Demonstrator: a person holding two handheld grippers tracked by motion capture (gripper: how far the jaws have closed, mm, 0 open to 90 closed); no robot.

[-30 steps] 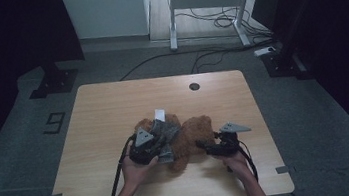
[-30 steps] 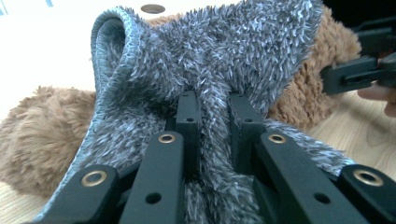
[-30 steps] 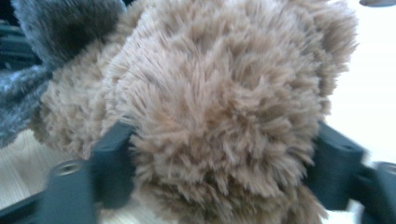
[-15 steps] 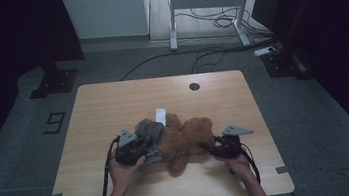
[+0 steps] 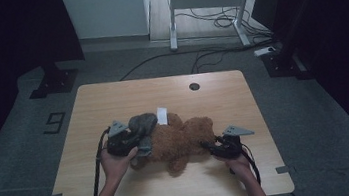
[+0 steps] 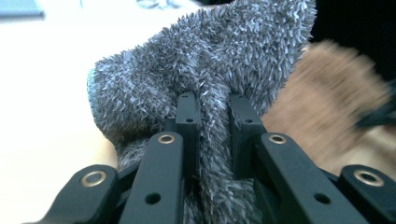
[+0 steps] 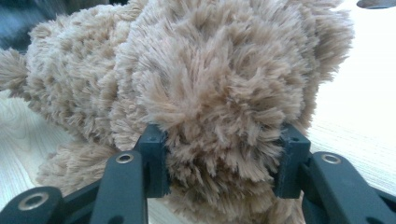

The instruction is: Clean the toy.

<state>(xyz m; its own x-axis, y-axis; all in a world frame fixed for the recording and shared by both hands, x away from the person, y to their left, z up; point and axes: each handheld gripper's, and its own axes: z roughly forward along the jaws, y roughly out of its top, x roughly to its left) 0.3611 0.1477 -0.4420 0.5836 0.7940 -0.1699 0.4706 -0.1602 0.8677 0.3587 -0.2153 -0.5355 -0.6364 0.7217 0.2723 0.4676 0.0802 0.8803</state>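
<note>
A brown teddy bear [image 5: 182, 137] lies on the wooden table [image 5: 112, 95], head toward the right. A grey fuzzy garment [image 5: 143, 123] with a white tag [image 5: 162, 115] covers its left end. My left gripper [image 5: 137, 143] is shut on a fold of that grey fabric [image 6: 205, 60], which bunches between the pads of the left gripper [image 6: 212, 109]. The bear's brown fur [image 6: 327, 107] is blurred behind. My right gripper [image 5: 208, 146] has just been closing, and its jaws now press both sides of the bear's head [image 7: 210, 70] in the right gripper view [image 7: 224, 144].
A round cable hole [image 5: 194, 86] sits near the table's far edge. Another desk frame [image 5: 201, 4] and loose cables [image 5: 223, 21] stand on the floor beyond. A floor marking [image 5: 54, 123] lies to the table's left.
My left gripper has moved left and slightly up with the grey fabric, stretching it away from the bear. My right gripper's jaws have closed on the bear's head; that hand has stayed put.
</note>
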